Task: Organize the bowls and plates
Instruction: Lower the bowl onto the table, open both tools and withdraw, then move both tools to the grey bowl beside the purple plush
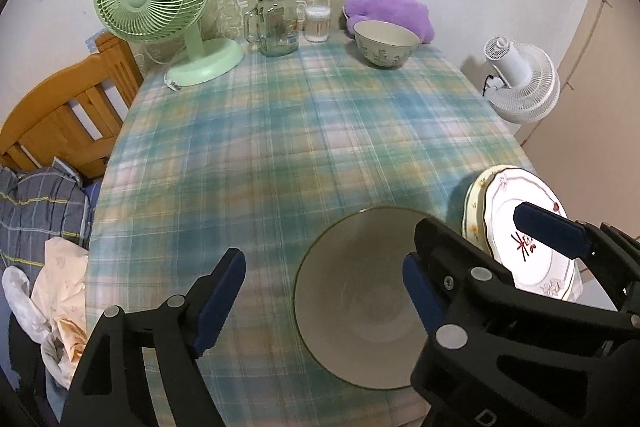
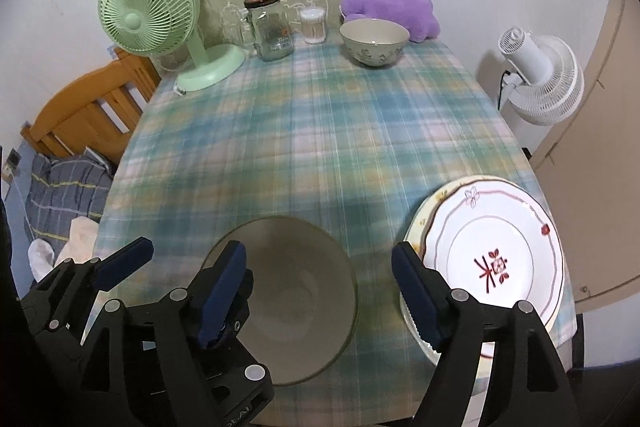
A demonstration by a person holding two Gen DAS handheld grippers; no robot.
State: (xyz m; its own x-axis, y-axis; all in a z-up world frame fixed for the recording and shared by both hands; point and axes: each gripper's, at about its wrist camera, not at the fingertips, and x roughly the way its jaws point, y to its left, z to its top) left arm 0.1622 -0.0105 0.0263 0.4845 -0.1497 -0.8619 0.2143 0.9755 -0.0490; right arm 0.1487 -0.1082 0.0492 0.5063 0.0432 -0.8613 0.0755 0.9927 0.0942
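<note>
Both wrist cameras look steeply down, close over the near table (image 1: 280, 131) edge, facing the far wall; both share the bowl (image 1: 356, 307) and plates (image 2: 496, 259).

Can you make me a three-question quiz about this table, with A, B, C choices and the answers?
1. Where is the flowered bowl?
A. at the far end, in front of the purple plush
B. on the plates
C. on the chair

2. What colour is the fan on the table?
A. white
B. green
C. purple

3. How are the left gripper and right gripper?
A. both open, holding nothing
B. both shut on the plain bowl
C. one holds a plate

Answers:
1 A, it stands by the plush, far from the plates.
2 B, the table fan is pale green.
3 A, the jaws stand apart over the plain bowl, pads off it.
</note>
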